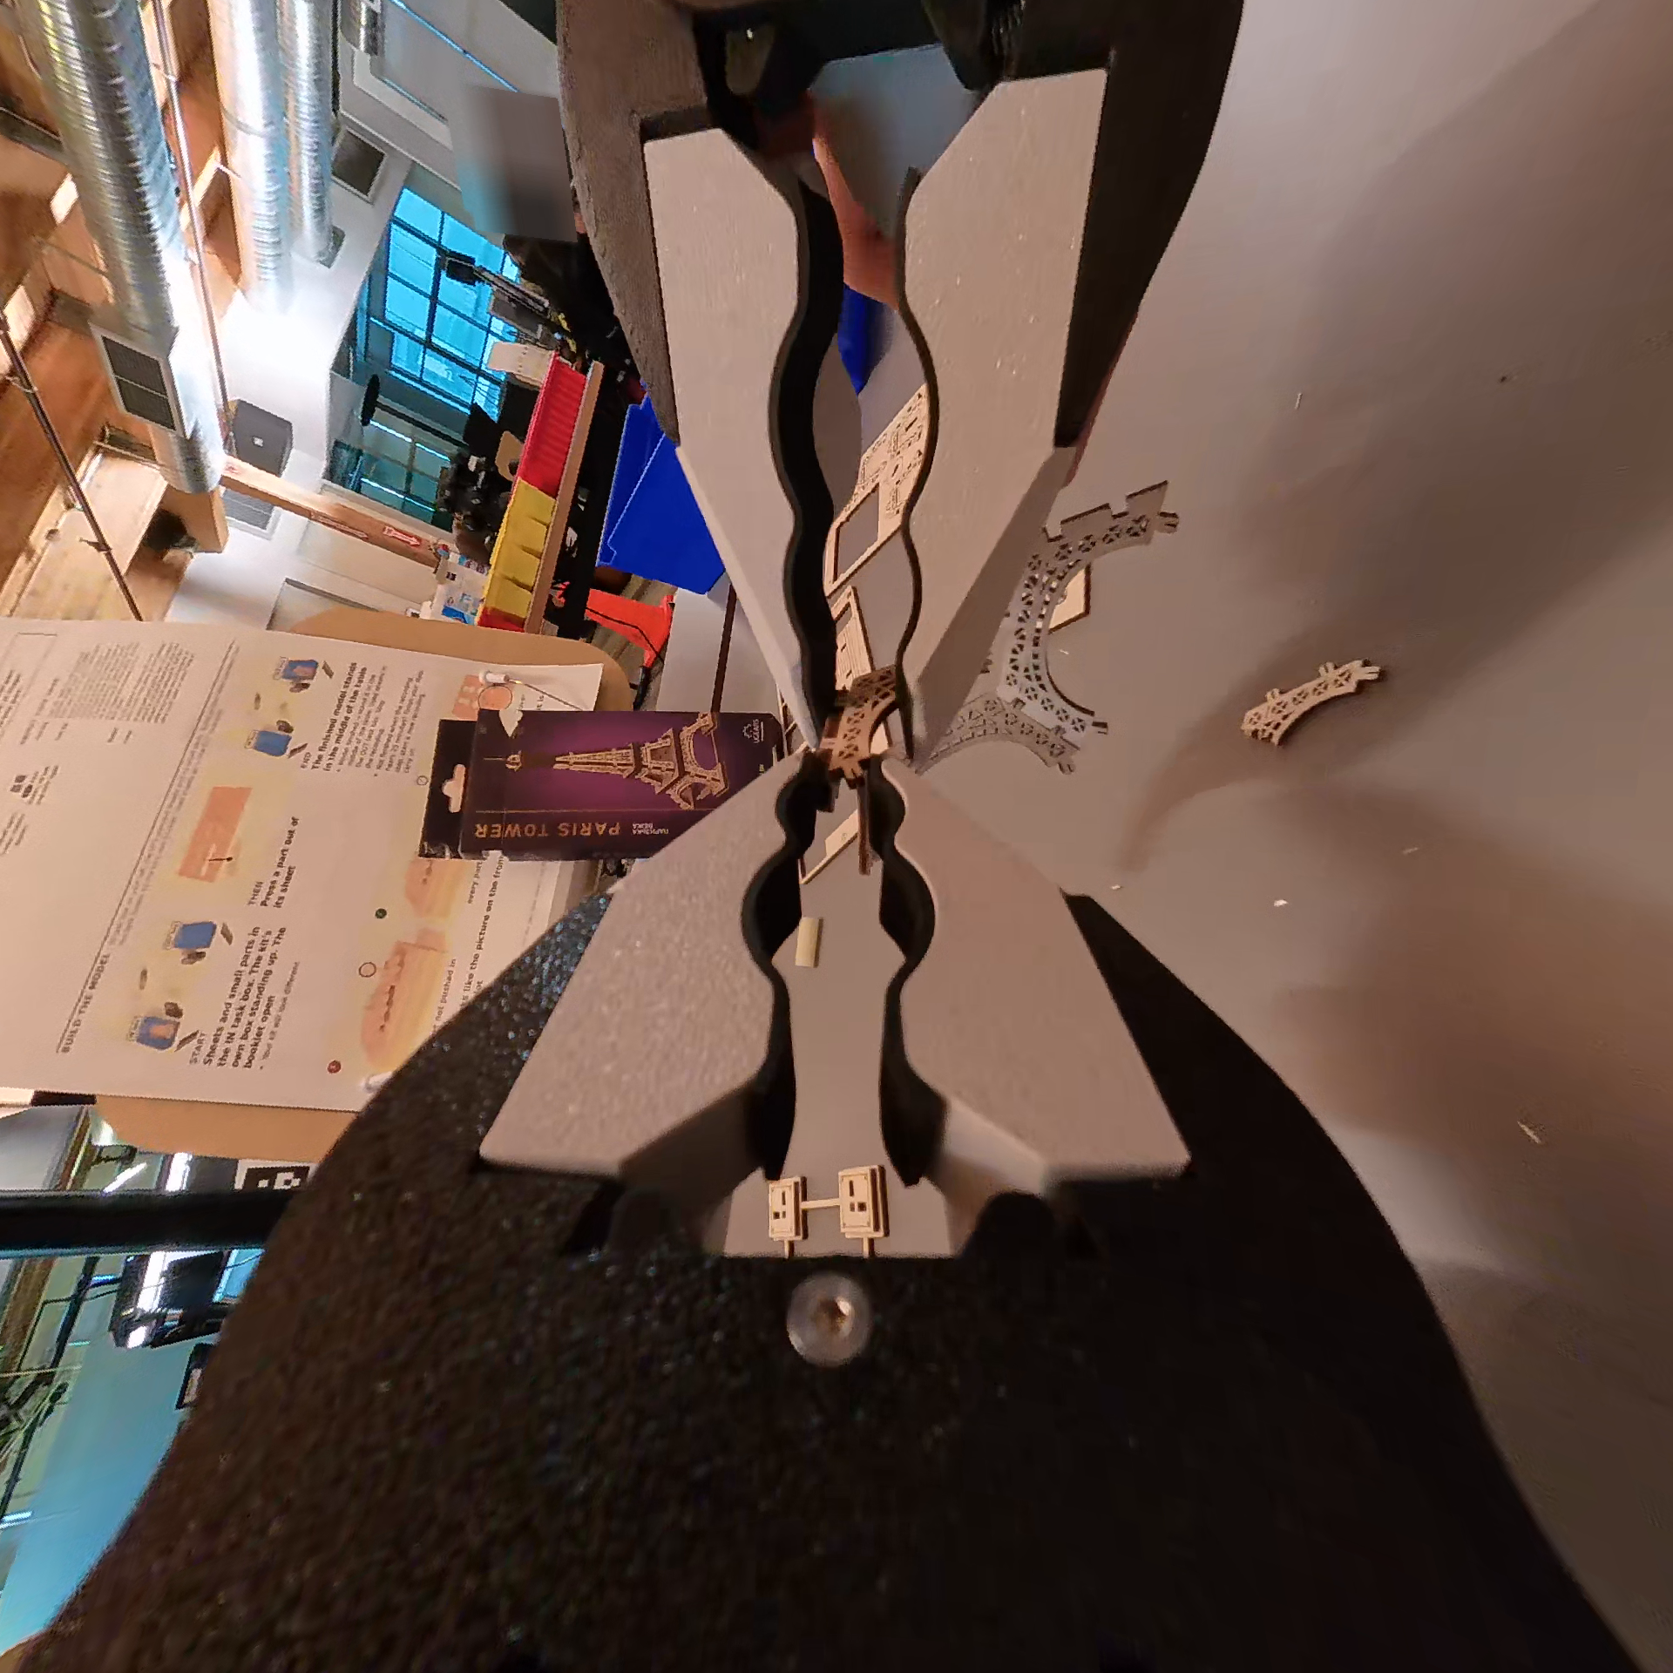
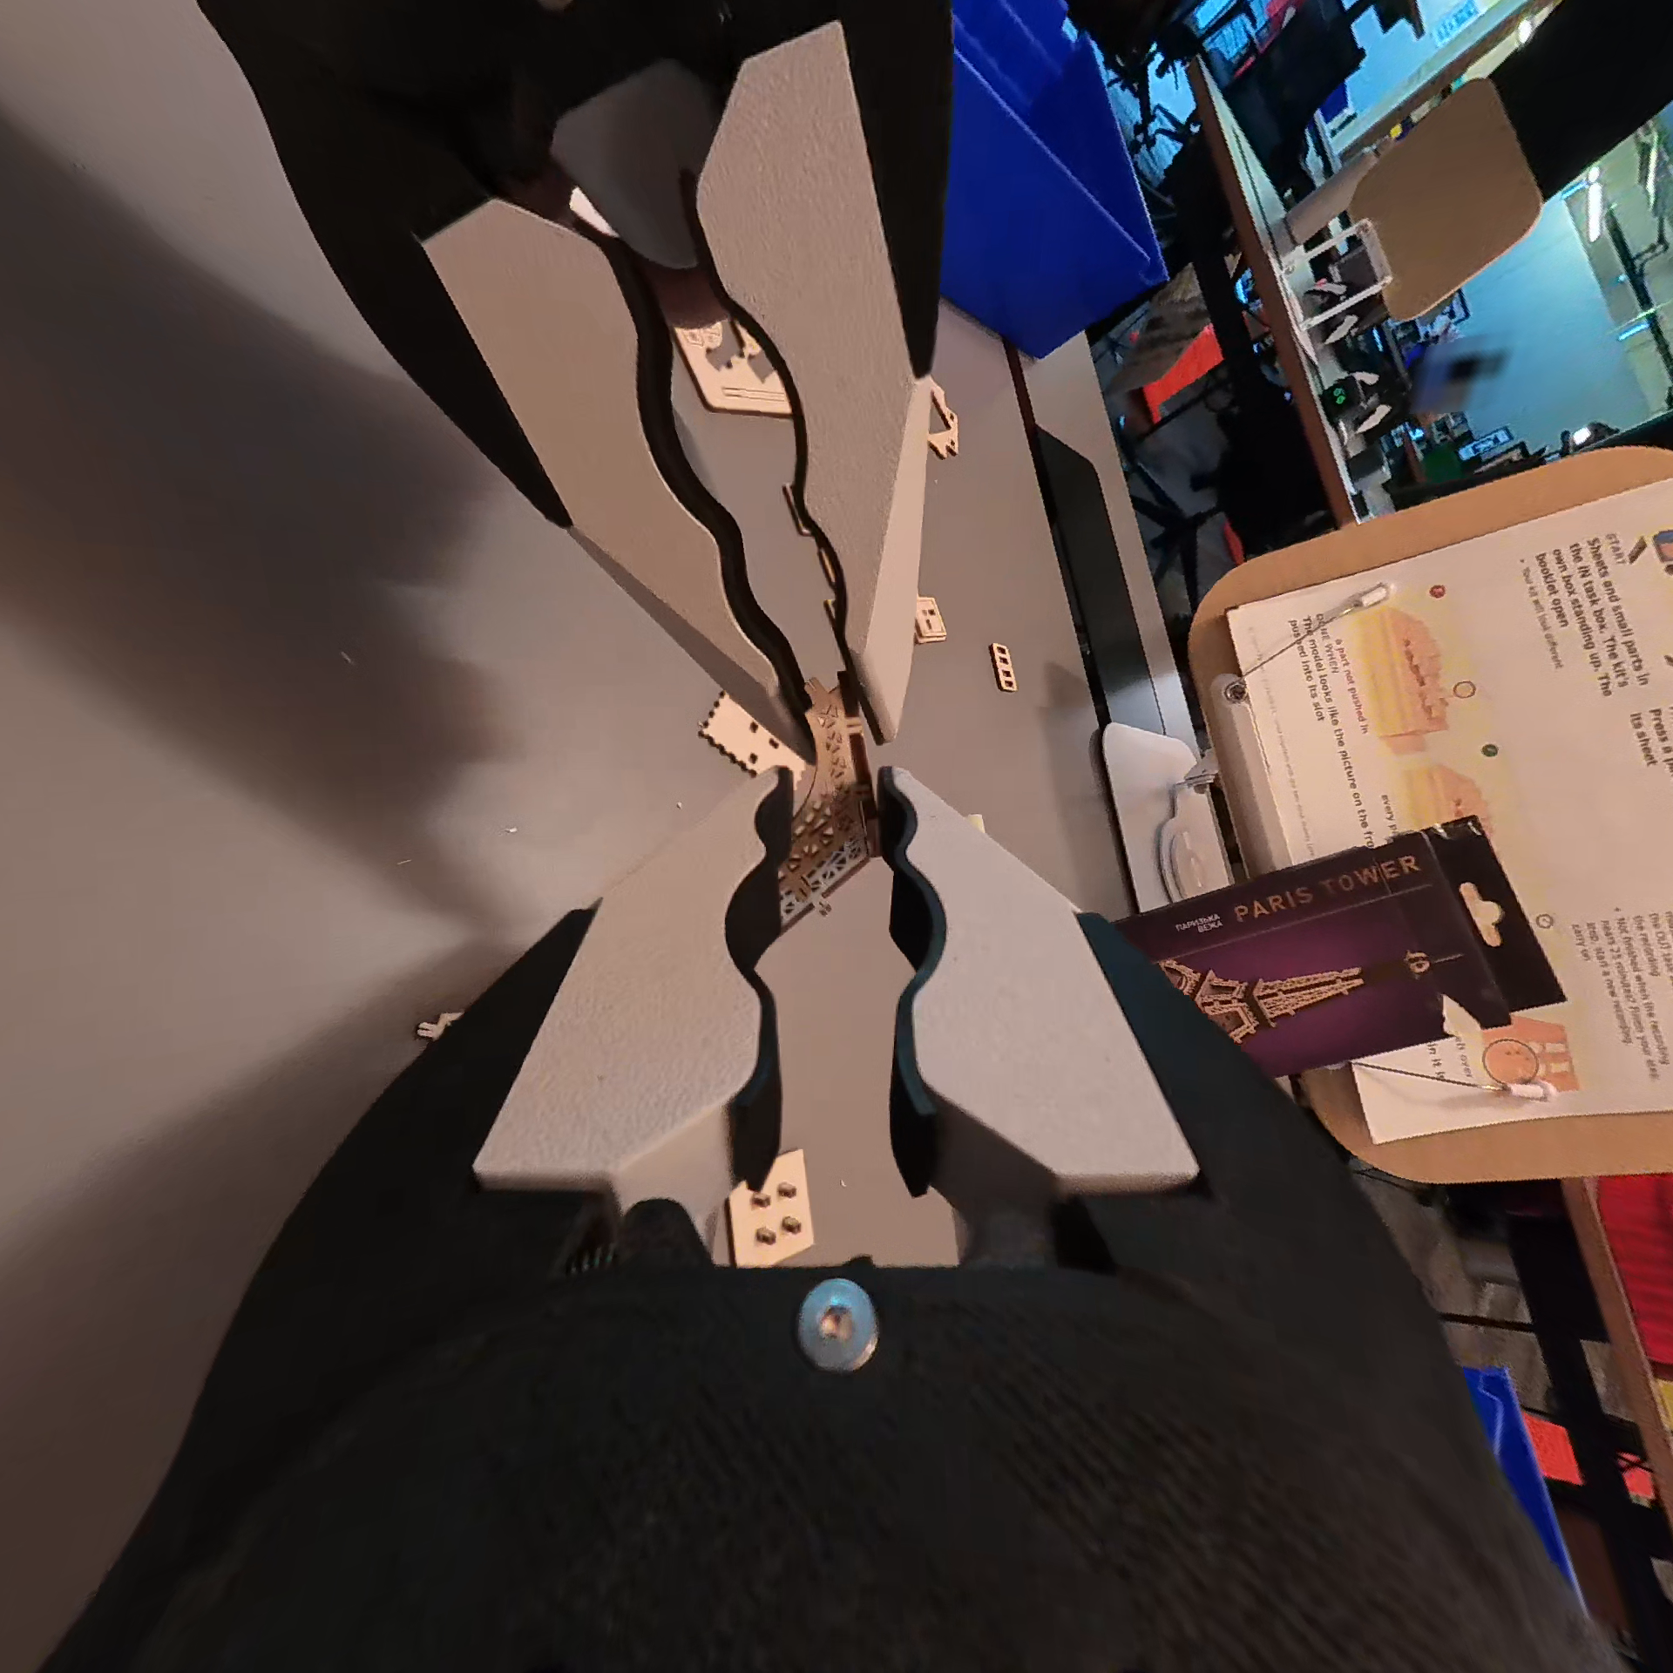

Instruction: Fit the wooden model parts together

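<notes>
My two grippers meet tip to tip above the grey table (image 1: 1358, 905). My left gripper (image 1: 844, 780) is shut on a thin wooden part that shows edge-on between its tips. My right gripper (image 2: 828, 801) is shut on a wooden lattice arch (image 2: 815, 846). In the left wrist view the right gripper (image 1: 865, 720) comes from above with the arch (image 1: 860, 720) in its tips. In the right wrist view the left gripper (image 2: 833, 724) pinches at the arch's upper end. The two parts touch where the tips meet; the joint itself is hidden.
Loose parts lie on the table: large lattice arches (image 1: 1041, 652), a small arch (image 1: 1308, 702), a cut-out sheet (image 1: 892, 471), a perforated square (image 2: 751, 735), a ladder strip (image 2: 1005, 667). The kit box (image 1: 616, 788) leans on an instruction sheet (image 1: 181, 860). Blue bins (image 2: 1041, 181) stand behind.
</notes>
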Demonstrator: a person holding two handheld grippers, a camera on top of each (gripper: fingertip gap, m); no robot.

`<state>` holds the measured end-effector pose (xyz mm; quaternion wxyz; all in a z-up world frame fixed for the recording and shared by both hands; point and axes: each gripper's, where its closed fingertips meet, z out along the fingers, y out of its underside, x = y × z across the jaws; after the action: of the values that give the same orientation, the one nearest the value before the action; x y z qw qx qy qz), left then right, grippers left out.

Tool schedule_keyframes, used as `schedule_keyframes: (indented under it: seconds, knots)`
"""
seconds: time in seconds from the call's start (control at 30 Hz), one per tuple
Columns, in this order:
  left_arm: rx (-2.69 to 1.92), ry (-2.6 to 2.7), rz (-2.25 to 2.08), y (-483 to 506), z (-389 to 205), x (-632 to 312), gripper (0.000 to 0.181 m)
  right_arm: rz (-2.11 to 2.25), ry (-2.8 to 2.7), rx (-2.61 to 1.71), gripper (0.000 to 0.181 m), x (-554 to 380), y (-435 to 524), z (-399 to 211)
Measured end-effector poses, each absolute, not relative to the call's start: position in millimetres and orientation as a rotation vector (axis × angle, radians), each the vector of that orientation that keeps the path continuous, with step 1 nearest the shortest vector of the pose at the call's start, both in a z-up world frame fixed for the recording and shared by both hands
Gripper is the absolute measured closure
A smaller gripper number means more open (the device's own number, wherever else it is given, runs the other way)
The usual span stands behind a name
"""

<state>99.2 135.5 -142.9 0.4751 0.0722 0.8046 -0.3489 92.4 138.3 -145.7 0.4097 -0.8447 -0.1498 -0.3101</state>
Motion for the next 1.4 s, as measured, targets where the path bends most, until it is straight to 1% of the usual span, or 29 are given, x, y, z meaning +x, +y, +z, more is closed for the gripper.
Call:
schedule_keyframes:
  seconds: [0.47, 0.6, 0.73, 0.83, 1.03, 1.4]
  knots:
    - [0.218, 1.949, -0.831, 135, -145, 97, 0.173, -0.800, -0.394, -2.180, 0.168, 93, 139, -150]
    - [0.214, 1.890, -0.879, 136, -134, 97, 0.174, -0.859, -0.354, -2.087, 0.151, 96, 138, -137]
    - [0.241, 1.850, -0.891, 135, -129, 93, 0.173, -0.836, -0.347, -2.049, 0.145, 94, 137, -131]
    - [0.252, 1.833, -0.882, 135, -126, 93, 0.174, -0.853, -0.362, -2.047, 0.147, 93, 136, -129]
    - [0.251, 1.838, -0.888, 135, -127, 93, 0.174, -0.846, -0.401, -2.067, 0.163, 89, 138, -134]
    - [0.269, 1.867, -0.890, 134, -132, 93, 0.174, -0.819, -0.398, -2.157, 0.166, 92, 141, -140]
